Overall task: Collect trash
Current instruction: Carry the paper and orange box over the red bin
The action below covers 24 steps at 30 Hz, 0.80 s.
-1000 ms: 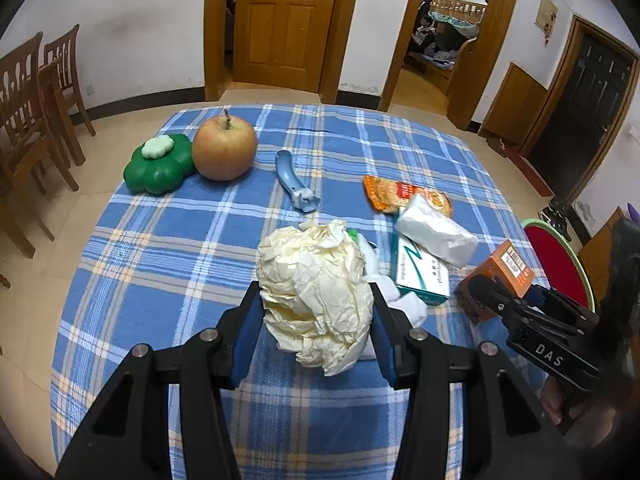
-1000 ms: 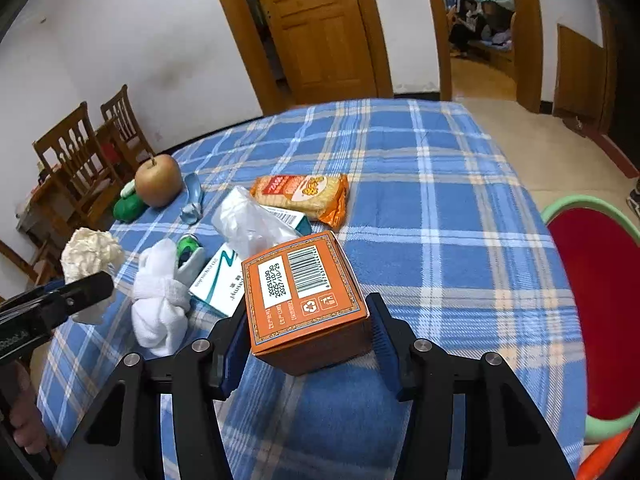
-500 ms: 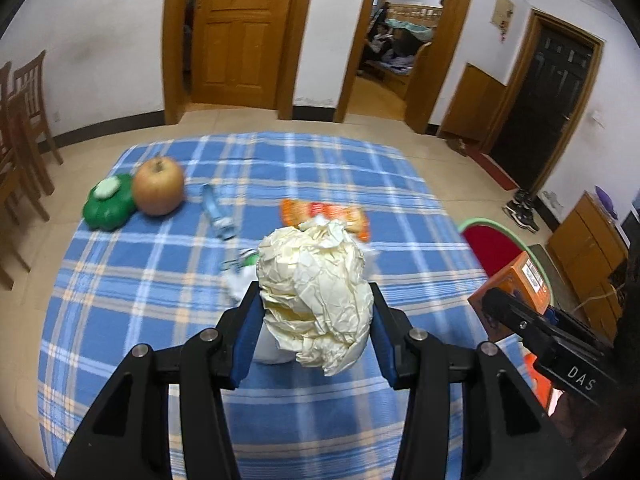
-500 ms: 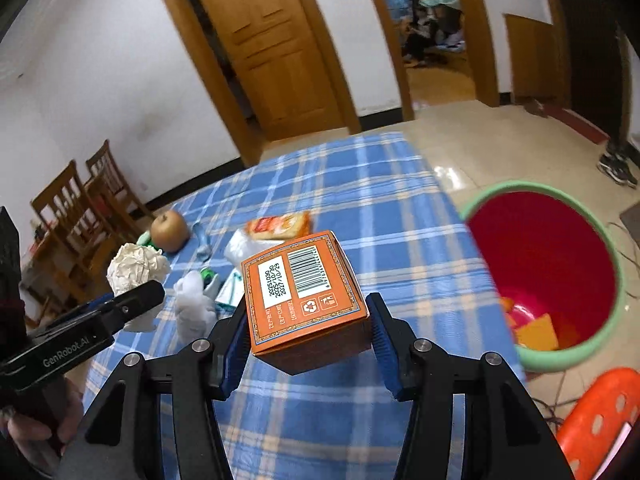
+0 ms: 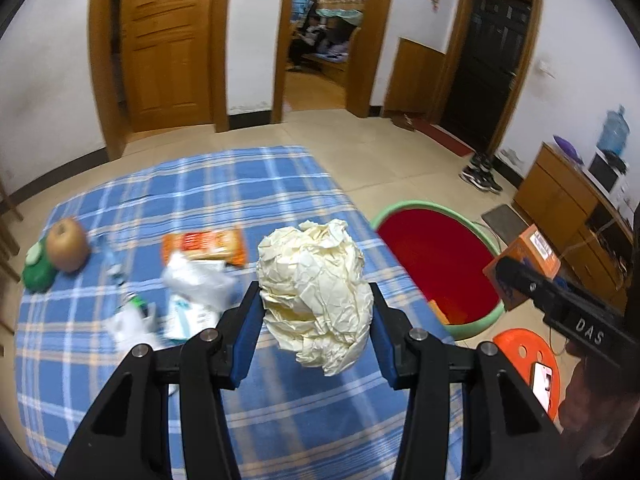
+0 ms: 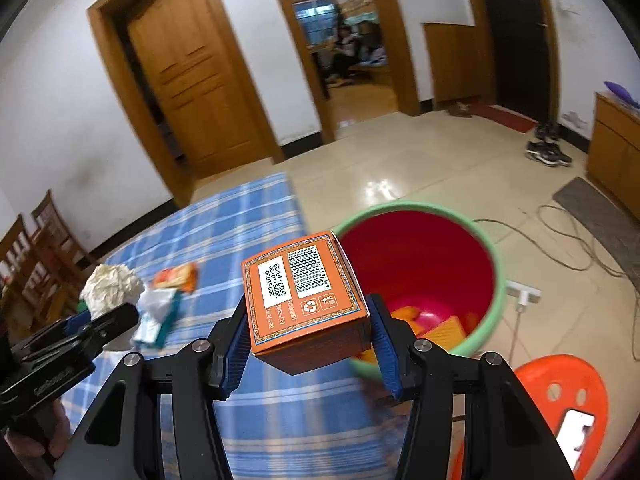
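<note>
Carrying trash toward the bin: left hand-held gripper [image 5: 316, 322] clamped on a crumpled ball of cream paper [image 5: 316, 292], right hand-held gripper [image 6: 306, 330] clamped on an orange carton [image 6: 304, 300] with a barcode and date label on top, both loads lifted clear of the blue checked surface [image 5: 120, 380]. Paper ball likely light and springy, squashing under the pads, best pinched across its bulk as here. Carton likely light and fairly stiff but easily dented, gripped on two opposite side walls near the base. Beside the surface's edge on the floor, a green-rimmed bin with a red inside [image 6: 420, 248], open at the top, holding a few orange and pink scraps at the bottom, exact items too blurred to name. Carton hanging at the bin's near rim in the right wrist view; paper ball above the surface, near its edge. Left behind on the cloth: an orange snack wrapper [image 5: 202, 246], a clear plastic bag [image 5: 196, 280], a teal-and-white box [image 5: 182, 316], an apple [image 5: 67, 244]. Orange stool [image 6: 560, 396] just beside the bin.
</note>
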{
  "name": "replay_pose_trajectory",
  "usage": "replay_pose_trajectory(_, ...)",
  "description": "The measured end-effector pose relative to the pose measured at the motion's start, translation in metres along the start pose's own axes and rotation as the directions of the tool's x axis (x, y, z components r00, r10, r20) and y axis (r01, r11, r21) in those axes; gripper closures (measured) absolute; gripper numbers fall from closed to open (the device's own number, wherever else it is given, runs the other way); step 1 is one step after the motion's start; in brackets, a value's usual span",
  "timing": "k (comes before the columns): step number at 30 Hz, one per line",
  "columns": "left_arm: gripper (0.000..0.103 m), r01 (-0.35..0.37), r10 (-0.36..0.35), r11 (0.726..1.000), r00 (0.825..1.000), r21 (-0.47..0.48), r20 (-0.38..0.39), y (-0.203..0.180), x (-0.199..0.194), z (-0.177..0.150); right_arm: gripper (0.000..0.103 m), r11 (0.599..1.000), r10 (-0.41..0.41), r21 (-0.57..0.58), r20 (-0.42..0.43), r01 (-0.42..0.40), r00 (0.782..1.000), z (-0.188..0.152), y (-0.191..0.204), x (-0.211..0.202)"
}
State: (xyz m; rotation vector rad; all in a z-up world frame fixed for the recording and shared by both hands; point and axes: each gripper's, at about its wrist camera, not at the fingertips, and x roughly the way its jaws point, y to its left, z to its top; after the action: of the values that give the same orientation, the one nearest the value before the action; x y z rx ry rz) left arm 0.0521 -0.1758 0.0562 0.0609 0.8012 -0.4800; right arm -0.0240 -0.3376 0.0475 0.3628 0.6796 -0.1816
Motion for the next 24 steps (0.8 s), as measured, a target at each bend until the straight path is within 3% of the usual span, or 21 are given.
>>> replay_pose_trajectory(11, 0.053, 0.055, -0.05, 0.992, 0.998, 0.11, -0.044, -0.063, 0.044, 0.011, 0.047, 0.99, -0.097, 0.108, 0.004, 0.096, 0.995, 0.016, -0.067, 0.015)
replay_pose_trajectory(24, 0.053, 0.135, -0.101, 0.961, 0.984, 0.241, -0.15, -0.115, 0.112, 0.006, 0.047, 0.977, -0.102, 0.173, -0.114, 0.121, 0.988, 0.011, -0.094, 0.077)
